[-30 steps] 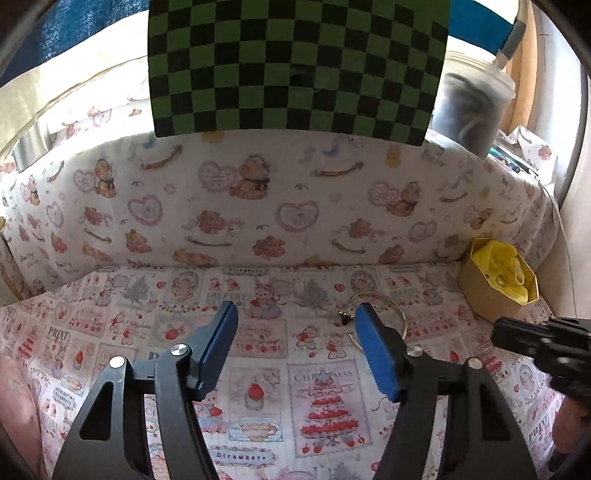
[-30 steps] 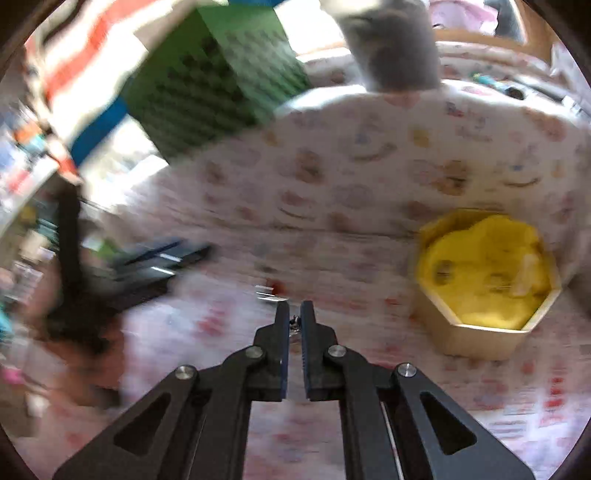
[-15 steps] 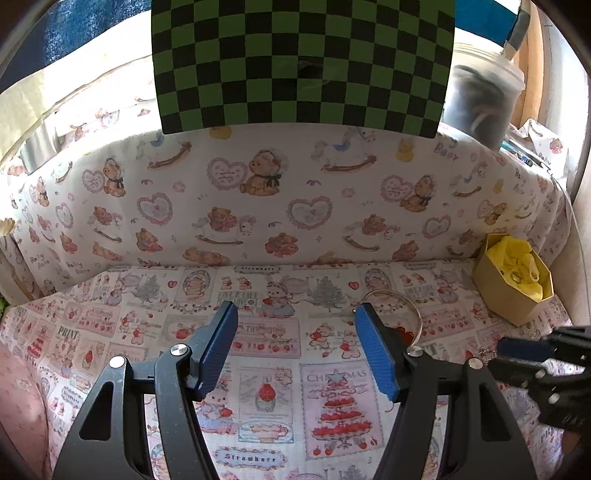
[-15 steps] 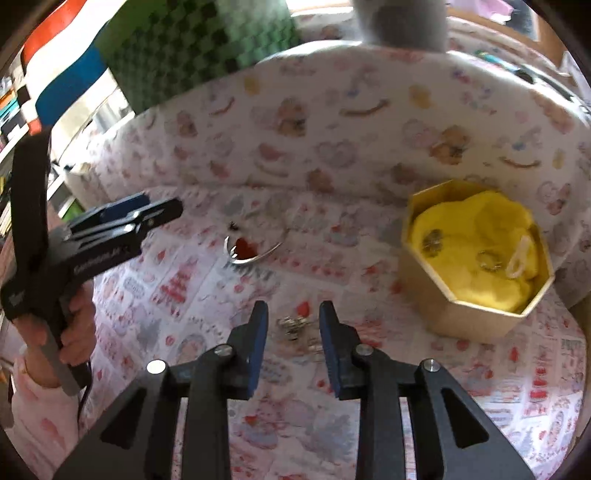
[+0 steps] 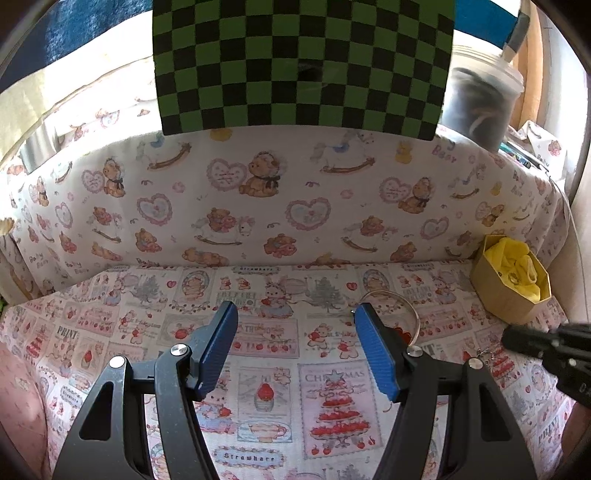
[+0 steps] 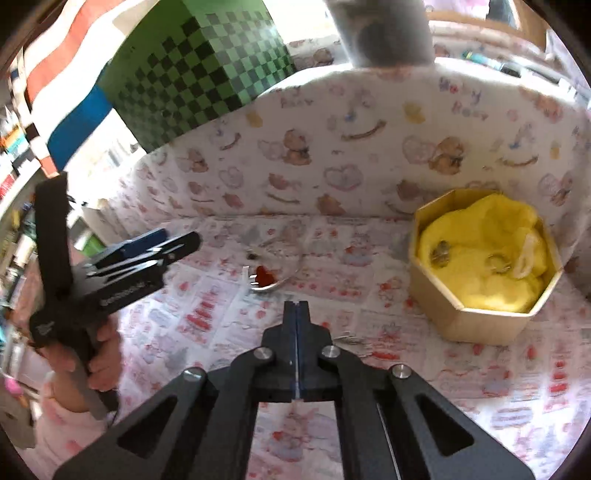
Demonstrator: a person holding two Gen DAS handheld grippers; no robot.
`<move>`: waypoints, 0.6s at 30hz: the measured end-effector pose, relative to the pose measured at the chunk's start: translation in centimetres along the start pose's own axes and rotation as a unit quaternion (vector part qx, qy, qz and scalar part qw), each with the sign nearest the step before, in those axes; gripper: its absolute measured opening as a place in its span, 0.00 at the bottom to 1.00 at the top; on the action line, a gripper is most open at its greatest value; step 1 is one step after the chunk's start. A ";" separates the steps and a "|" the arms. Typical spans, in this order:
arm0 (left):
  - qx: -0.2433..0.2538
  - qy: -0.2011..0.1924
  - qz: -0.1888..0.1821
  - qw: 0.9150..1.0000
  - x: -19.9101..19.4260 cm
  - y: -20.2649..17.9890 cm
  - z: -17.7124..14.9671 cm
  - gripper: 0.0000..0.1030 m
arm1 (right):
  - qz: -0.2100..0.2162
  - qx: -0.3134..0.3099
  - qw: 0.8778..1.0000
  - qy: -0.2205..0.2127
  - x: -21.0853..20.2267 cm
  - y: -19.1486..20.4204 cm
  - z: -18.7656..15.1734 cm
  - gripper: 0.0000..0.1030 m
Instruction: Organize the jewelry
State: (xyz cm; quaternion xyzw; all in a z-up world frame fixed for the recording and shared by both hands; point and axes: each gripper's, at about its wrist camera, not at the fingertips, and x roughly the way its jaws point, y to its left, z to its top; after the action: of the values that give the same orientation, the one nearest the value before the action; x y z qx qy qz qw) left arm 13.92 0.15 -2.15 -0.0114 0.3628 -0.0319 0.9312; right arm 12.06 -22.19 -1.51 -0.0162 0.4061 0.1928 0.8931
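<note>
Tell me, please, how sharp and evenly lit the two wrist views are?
Left wrist view: sharp, fisheye-bowed, bright daylight washing out the upper corners, the checkered board crisp. Right wrist view: softer, cloth print and gold box slightly blurred, the grey container at top out of focus.

Left gripper point(image 5: 293, 339), black frame with blue-padded fingers point(image 5: 218, 345): jaws stand apart, nothing between them, pointing obliquely downward. Seen from the right wrist view, the same tool point(image 6: 140, 254) is carried by a hand point(image 6: 96, 354) wrapped round its grip, a pale pink sleeve at the wrist. Right gripper point(image 6: 296, 314), black, likewise tilted downward: its two fingers point(image 6: 290, 325) are pressed flat together along their whole length, with no object visible between them.
</note>
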 end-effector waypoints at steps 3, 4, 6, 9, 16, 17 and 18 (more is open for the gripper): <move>0.005 -0.001 0.003 1.000 -0.1 -0.4 -0.1 0.63 | -0.017 -0.004 1.000 0.007 0.1 -0.2 0.2 0.03; 0.006 0.003 -0.002 1.000 0.0 -0.6 -0.1 0.63 | -0.011 0.006 1.000 0.012 0.2 -0.6 0.2 0.03; 0.008 0.020 -0.027 0.999 0.4 -1.0 0.0 0.63 | -0.008 0.021 1.000 0.020 0.7 -1.4 0.4 0.03; 0.000 0.055 -0.080 0.995 1.0 -1.8 0.7 0.51 | -0.033 0.025 0.999 0.026 1.4 -2.2 0.3 0.03; 0.014 0.148 -0.091 0.985 4.7 -5.9 1.8 0.22 | -0.035 0.044 0.998 0.025 1.2 -2.9 0.5 0.14; 0.015 0.154 -0.085 0.984 5.1 -6.3 1.8 0.19 | -0.035 0.042 0.998 0.021 1.0 -2.9 0.6 0.17; 0.015 0.161 -0.085 0.983 5.4 -6.6 1.8 0.17 | -0.034 0.041 0.998 0.018 0.7 -2.9 0.6 0.18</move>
State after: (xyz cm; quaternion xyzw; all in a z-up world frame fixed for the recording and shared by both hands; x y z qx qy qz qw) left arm 18.73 -6.83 -4.15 -0.0234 0.5052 -0.1180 0.8546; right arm 13.97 -24.52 -1.98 0.0027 0.4287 0.1450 0.8917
